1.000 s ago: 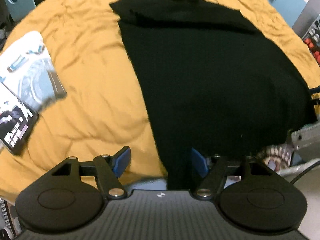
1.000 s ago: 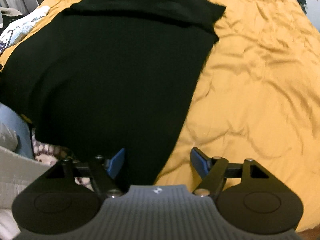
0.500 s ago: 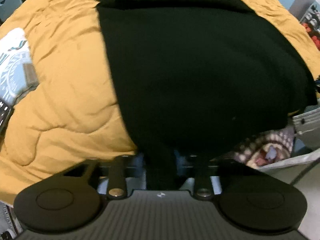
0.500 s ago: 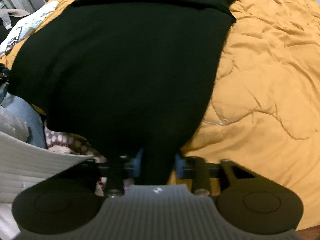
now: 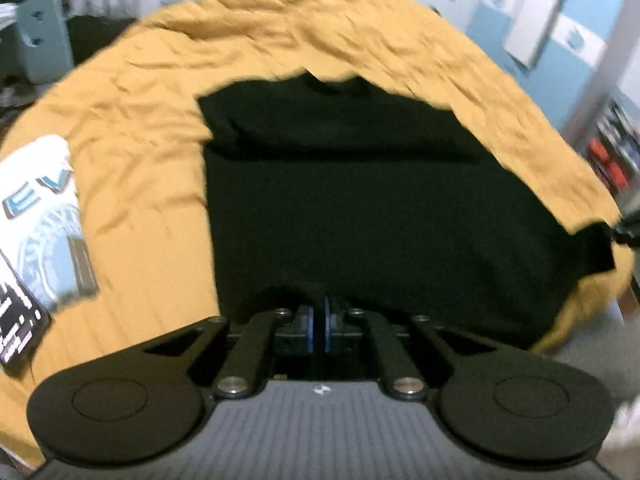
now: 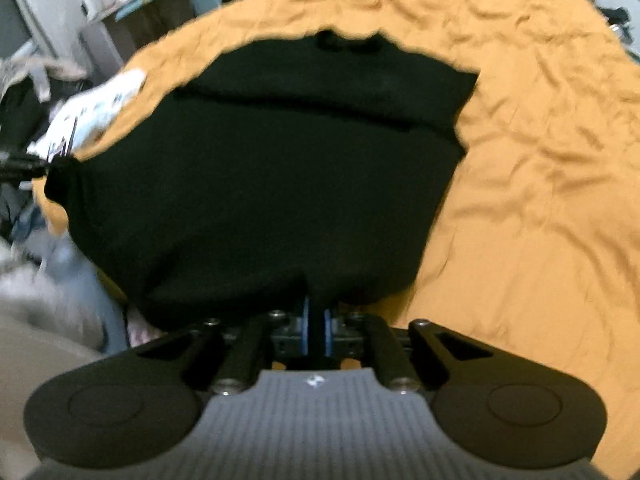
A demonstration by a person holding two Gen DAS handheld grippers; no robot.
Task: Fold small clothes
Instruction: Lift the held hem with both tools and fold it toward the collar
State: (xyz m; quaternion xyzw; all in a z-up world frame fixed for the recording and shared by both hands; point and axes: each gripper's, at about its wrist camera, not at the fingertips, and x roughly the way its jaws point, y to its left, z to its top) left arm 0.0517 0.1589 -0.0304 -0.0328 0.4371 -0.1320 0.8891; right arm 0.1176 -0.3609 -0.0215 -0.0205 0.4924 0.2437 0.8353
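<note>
Left gripper (image 5: pixel 319 322) and right gripper (image 6: pixel 316 326) both clamped closed

Both the left gripper (image 5: pixel 319 322) and right gripper (image 6: pixel 316 326) look identical: matte black linkage arms with silver screws, blue finger pads, two round black discs, and a grey ribbed body with a tiny white logo.

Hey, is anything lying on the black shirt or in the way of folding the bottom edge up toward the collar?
Nothing visible. Both tongs, left and right, are shut on the shirt's hem. Its surface up to the collar looks bare. The white garment lies off to the left on the bedspread, apart from the shirt.
</note>
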